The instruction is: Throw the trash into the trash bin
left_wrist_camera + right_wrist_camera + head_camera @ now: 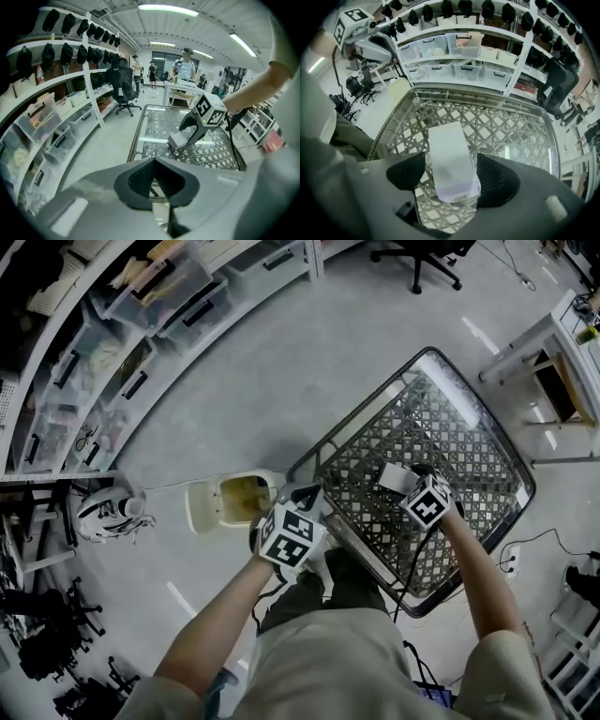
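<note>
Glass-over-lattice worktop (487, 442): a small white carton (449, 161) lies flat between the spread fingers of the right gripper (452, 178), unpinched. It looks light and thin-walled (probably crushable), so best taken across the long sides. The left gripper (157, 180) is clenched and empty; the open trash bin (242, 498) stands on open floor beside the worktop's edge.

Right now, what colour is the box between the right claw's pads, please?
The box is white; best in right gripper view.

In the head view your left gripper (298, 510) covered the right rim of the bin (236, 495), and your right gripper (412, 486) hid part of the carton (392, 476). The chair (420, 261) ran off the top edge. What the shelf boxes (159, 296) held was too blurred to tell.
</note>
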